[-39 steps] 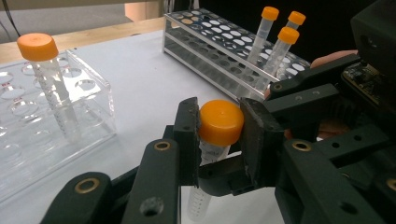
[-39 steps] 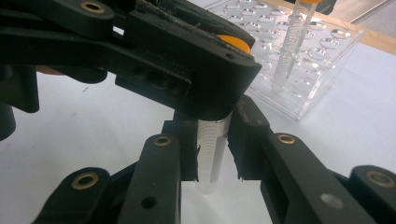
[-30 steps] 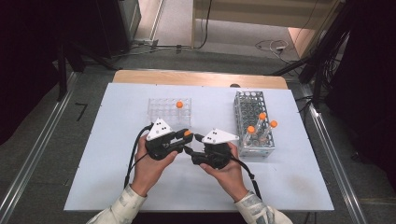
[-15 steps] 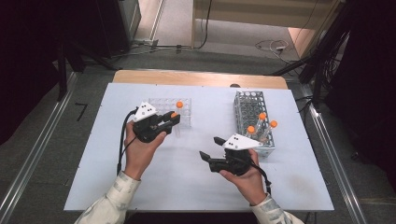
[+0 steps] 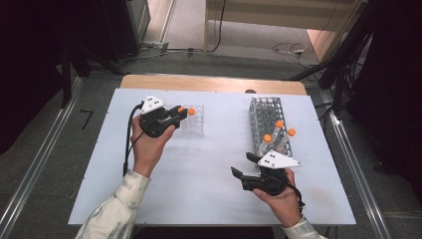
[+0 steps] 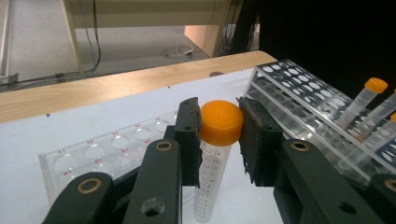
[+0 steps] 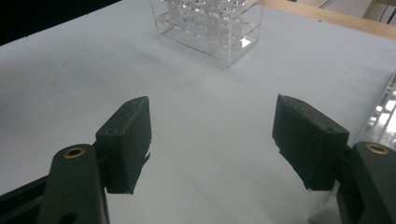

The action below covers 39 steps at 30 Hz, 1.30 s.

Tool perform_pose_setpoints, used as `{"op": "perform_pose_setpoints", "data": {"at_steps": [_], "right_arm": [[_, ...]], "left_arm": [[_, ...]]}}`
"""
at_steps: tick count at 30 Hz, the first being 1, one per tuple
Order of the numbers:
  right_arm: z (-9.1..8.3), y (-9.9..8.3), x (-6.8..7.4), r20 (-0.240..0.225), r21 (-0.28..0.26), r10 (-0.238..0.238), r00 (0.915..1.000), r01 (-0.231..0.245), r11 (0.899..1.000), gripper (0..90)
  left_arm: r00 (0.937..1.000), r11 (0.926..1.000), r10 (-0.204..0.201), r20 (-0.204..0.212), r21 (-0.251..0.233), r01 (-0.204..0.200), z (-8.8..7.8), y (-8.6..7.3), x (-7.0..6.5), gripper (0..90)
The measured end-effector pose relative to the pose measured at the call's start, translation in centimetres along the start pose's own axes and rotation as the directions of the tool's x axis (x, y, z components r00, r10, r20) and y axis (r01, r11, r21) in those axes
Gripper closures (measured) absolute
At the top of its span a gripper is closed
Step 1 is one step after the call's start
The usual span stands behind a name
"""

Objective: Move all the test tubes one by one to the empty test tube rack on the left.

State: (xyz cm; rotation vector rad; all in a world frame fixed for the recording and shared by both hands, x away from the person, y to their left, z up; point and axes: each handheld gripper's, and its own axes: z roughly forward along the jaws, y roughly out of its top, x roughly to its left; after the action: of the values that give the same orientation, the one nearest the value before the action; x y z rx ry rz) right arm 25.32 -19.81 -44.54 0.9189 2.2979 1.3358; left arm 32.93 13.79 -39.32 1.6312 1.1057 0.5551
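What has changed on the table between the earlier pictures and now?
The left gripper carried the orange-capped plastic tube up-left to the clear plastic rack. The right gripper, whose jaws have just been opening with nothing between them, drew back toward the near edge. The metal wire rack and its three tubes stayed.

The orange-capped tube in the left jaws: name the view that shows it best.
The left gripper view: the orange-capped tube hangs close up, jaws clamped on its cap, graduations legible. The high view shows little beyond its orange cap at the clear rack.
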Motion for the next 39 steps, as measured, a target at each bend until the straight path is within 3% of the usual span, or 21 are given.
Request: {"op": "perform_pose_setpoints", "data": {"at_steps": [7,14,27,39], "right_arm": [[-0.5,-0.6,-0.7,0.009,0.004,0.018,0.9998,-0.018,1.000,26.9],[-0.5,-0.6,-0.7,0.009,0.003,0.019,0.9998,-0.019,1.000,26.9],[-0.6,-0.6,-0.9,0.009,0.002,0.025,0.9996,-0.025,1.000,26.9],[-0.6,-0.7,-1.0,0.009,0.002,0.030,0.9995,-0.030,1.000,27.0]], "left_arm": [[0.9992,0.9998,-0.018,-0.034,-0.009,0.017,0.4,0.7,1.2,70.2],[0.9986,0.9994,-0.028,-0.045,-0.021,0.027,0.8,1.2,1.5,70.2],[0.9975,0.9995,-0.006,-0.070,-0.032,0.004,1.9,2.7,1.6,70.2],[0.9966,0.9997,0.010,-0.081,-0.022,-0.012,2.9,2.2,1.5,70.2]]}}
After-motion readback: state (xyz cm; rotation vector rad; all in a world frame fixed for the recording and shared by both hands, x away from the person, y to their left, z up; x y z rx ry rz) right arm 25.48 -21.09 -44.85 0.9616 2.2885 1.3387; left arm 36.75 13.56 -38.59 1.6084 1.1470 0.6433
